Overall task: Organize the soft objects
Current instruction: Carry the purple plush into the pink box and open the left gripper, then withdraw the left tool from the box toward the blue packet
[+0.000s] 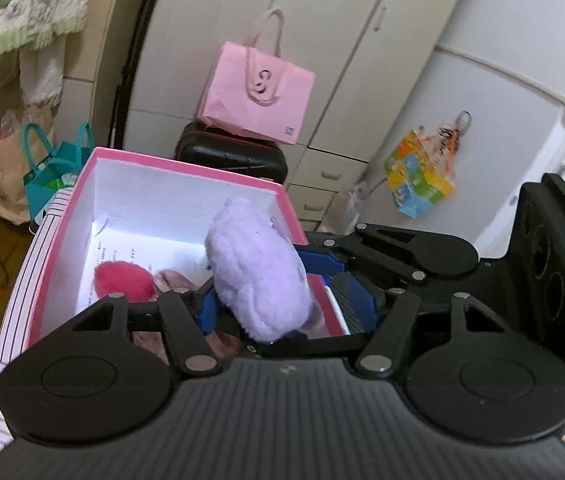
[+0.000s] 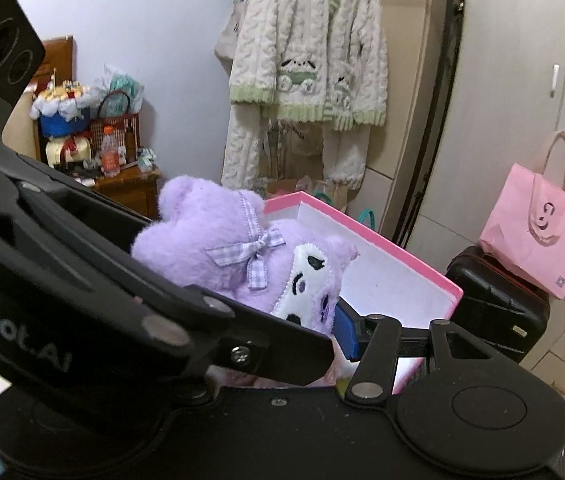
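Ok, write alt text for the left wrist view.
The left claw grips a fluffy lilac plush toy over an open pink cardboard box with a white interior, where a red fuzzy plush already lies. The right claw reaches in from the right, and a pink paper bag stands behind on a black suitcase.

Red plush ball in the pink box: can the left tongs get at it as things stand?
Probably not yet. The left tongs are closed on the purple plush toy. The red plush ball lies uncovered on the pink box floor, so access looks free once the toy is released.
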Demonstrator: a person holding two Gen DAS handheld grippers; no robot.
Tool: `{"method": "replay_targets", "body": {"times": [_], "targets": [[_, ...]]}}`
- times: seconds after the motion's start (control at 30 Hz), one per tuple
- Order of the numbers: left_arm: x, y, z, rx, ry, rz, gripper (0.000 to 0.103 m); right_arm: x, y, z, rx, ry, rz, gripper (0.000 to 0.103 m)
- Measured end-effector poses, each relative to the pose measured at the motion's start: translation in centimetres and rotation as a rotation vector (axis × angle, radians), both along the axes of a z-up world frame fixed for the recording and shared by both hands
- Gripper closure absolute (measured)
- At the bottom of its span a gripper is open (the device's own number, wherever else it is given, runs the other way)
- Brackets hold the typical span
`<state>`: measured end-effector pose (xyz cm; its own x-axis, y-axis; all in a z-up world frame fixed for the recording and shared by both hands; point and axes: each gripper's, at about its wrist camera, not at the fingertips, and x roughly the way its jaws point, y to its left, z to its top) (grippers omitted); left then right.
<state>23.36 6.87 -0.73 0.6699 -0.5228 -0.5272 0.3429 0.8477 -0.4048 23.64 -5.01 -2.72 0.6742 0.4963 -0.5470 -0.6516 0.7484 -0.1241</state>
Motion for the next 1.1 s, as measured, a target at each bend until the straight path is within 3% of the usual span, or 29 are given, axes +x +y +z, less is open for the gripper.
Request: {"method": "replay_targets", "body": {"times": [0.33,0.43,0.57,0.73,1.1], "targets": [[3.8,2.6,-2.5,-0.124,0.082,0.097,0.038,4.5,1.1,-1.8,-0.044,0.041,-0.053,0.04],[2.4,2.6,-1.5,-0.052,0.028,0.141,0.035,4.4,-0.1,-1.5,0.005,0.064,-0.059,0.032],[0.0,2.3,0.0,0.052,-0.04,0.188,0.031,2.9,-1.7,-0.4,0.084,0.076,-0.051,0.032],[-3.0,1.1,1.7,0.18,-0.086,0.189,0.029,-0.4,-3.4,1.1,0.072,0.039,-0.072,0.031],[-9.6,-1.3,5.2,0.191,-0.132,0.059,0.025,-7.4,-8.5,5.0,0.09,0.031,-0.117,0.03]]}}
